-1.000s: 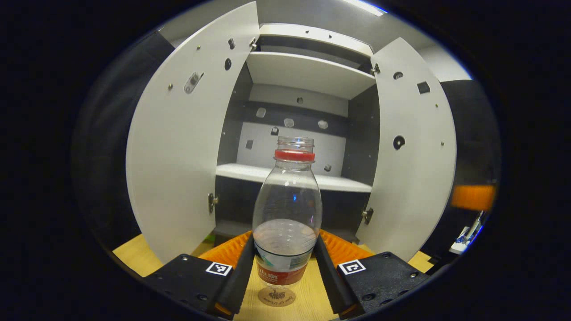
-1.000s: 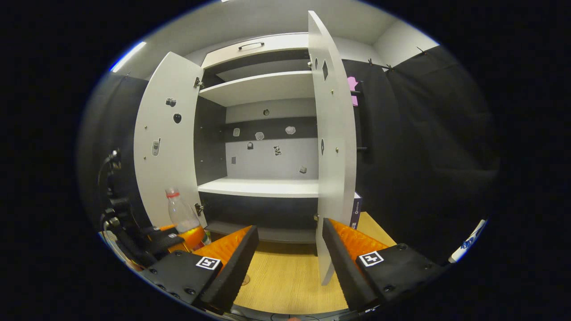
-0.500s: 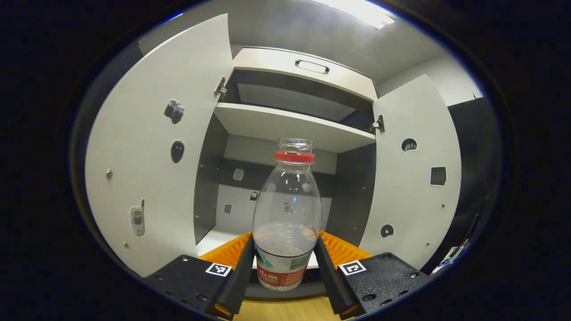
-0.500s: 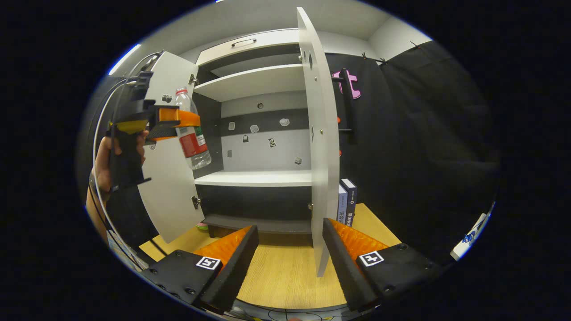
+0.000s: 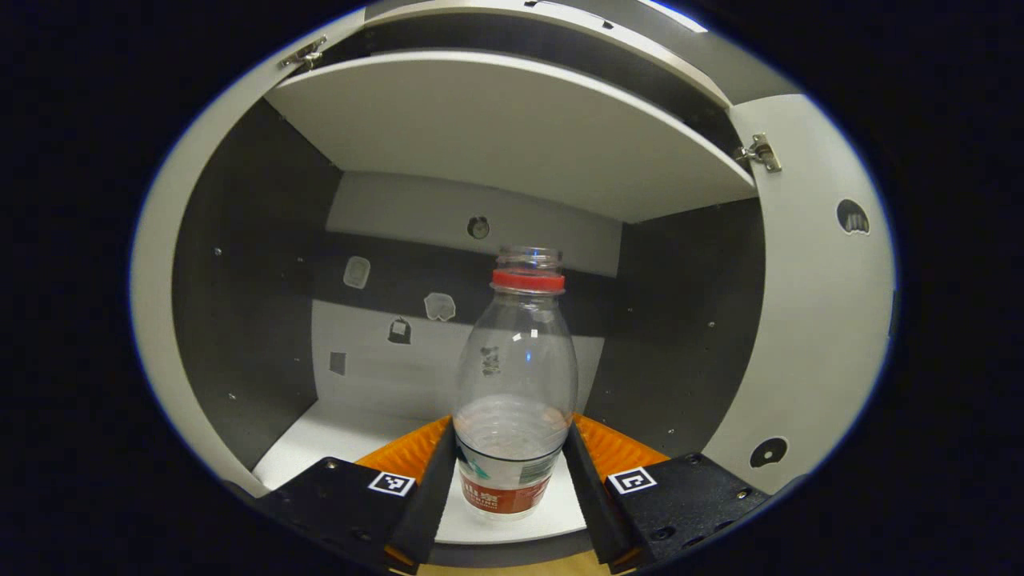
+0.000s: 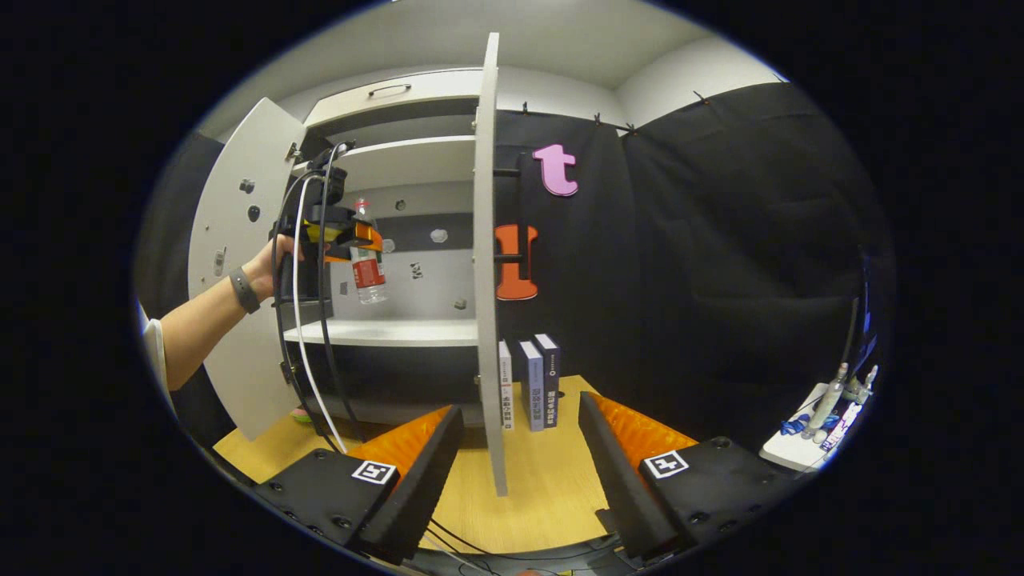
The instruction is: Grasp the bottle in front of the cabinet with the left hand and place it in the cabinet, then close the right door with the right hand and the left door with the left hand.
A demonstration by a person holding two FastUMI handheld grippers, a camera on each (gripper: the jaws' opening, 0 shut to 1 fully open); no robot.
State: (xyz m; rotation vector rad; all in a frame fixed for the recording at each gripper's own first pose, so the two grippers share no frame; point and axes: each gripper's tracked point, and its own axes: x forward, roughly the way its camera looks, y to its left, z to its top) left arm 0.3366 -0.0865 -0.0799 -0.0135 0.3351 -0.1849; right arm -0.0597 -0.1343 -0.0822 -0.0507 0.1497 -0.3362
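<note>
Our left tongs (image 5: 512, 472) pinch the clear plastic bottle with the red neck ring and red label (image 5: 514, 384), upright, held in the air above the white middle shelf (image 5: 320, 436) of the grey-and-white cabinet (image 5: 512, 128). We judge the step as placing: lower it straight until the base sits flat on that shelf, well in from the front edge, then release. Right tongs (image 6: 520, 472) are spread and empty, near the open white right door (image 6: 486, 264). The label's writing is too small to read.
</note>
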